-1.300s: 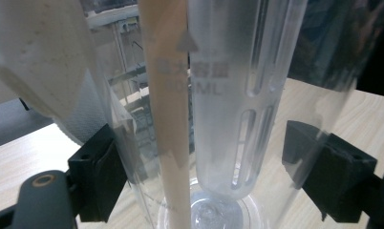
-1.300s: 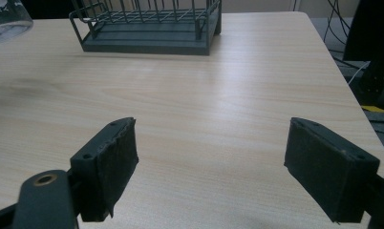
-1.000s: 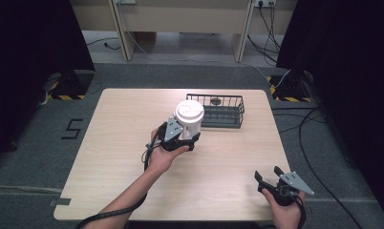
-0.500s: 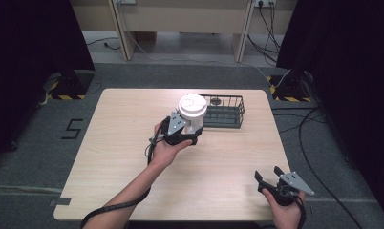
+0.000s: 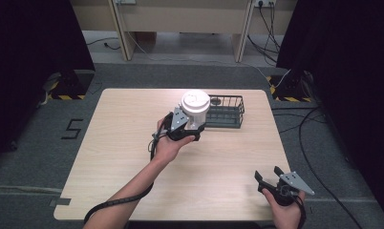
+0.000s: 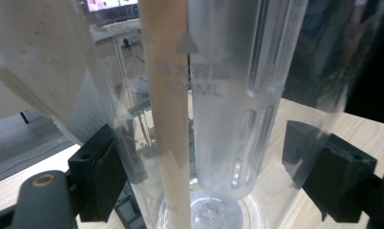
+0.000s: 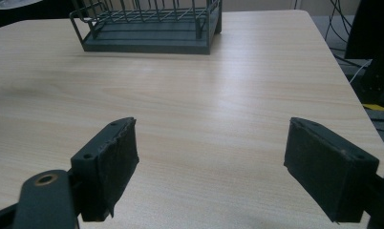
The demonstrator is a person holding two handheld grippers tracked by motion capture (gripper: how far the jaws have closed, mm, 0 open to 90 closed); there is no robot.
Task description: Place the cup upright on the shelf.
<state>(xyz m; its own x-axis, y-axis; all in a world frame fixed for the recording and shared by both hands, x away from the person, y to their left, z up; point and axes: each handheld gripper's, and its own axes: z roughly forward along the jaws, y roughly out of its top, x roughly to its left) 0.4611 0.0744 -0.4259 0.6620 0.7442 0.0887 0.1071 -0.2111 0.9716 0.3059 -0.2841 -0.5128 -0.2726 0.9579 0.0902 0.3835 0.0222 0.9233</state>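
- Two tools: left tool [image 5: 192, 130] clamped on clear lidded cup [image 5: 196, 109], held above table [image 5: 123, 143] just beside wire basket [image 5: 226, 110]; right tool [image 5: 272, 179] gaping wide, idle near table's near edge.
- Slick wall, narrow pad contact: likely slip or tilt.
- Possible snag on basket rim if lowered too low.

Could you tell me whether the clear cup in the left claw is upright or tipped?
Upright: the clear cup has its white lid facing up.
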